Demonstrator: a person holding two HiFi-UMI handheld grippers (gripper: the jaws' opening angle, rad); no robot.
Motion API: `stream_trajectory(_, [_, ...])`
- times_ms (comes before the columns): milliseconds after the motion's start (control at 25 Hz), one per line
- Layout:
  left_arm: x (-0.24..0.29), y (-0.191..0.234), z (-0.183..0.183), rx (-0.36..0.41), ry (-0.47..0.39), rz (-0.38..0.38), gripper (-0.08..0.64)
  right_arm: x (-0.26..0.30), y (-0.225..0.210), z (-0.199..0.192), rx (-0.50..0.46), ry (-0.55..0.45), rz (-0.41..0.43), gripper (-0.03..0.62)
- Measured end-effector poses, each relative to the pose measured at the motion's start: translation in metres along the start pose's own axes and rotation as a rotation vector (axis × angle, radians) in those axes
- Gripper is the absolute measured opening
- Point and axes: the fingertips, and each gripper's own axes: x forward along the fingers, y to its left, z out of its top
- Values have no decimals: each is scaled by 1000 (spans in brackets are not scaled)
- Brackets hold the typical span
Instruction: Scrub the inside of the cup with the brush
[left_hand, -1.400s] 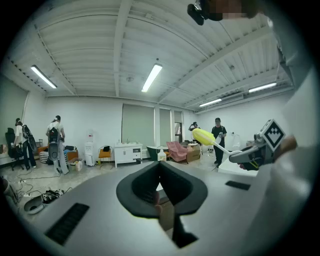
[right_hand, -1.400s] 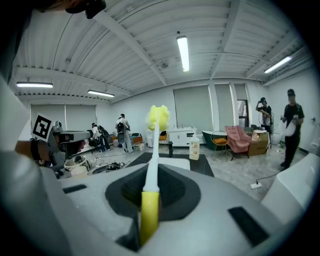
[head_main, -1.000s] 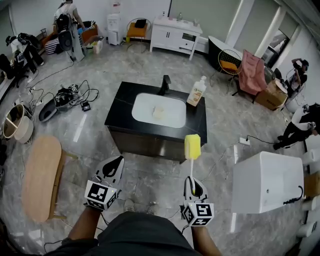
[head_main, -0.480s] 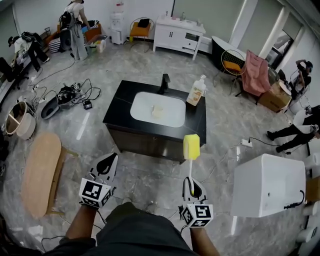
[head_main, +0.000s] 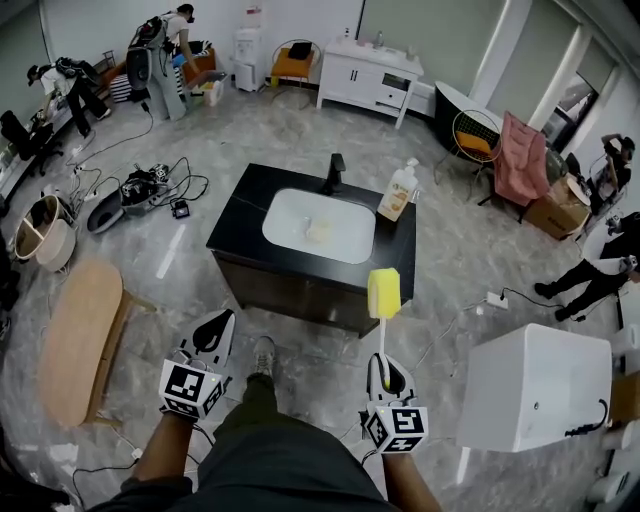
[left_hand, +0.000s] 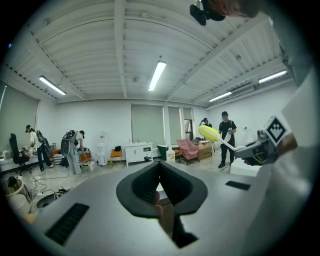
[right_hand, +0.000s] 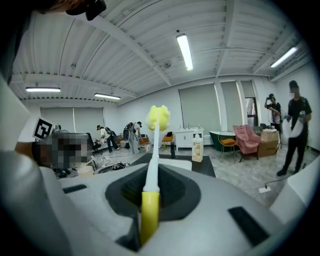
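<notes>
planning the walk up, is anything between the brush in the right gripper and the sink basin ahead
Nothing visible does. The brush, clamped in the right gripper, faces the sink basin with only floor between; the faucet and soap bottle stand at the counter's far side, behind the basin.

The person's leg (head_main: 252, 405) has swung forward between the grippers. Its pale shoe (head_main: 262, 355) now stands on the floor (head_main: 450, 260) nearer the black sink surface (head_main: 245, 215), where earlier only shoe tips showed close under the body. The left gripper (head_main: 220, 325) sits slightly further left. At the right edge, a bystander (head_main: 590, 272) has stepped into a wide stride.
</notes>
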Motion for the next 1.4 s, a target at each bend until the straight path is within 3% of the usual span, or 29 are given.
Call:
stream_trajectory(520, [110, 39, 0, -11, -4, -57, 3, 80, -33, 22, -13, 20, -47, 26])
stream_trajectory(1000, [239, 136, 14, -17, 21, -135, 3, 216, -49, 85, -2, 34, -129, 26])
stream_trajectory(1400, [312, 195, 14, -19, 26, -200, 3, 304, -50, 124, -8, 19, -188, 26])
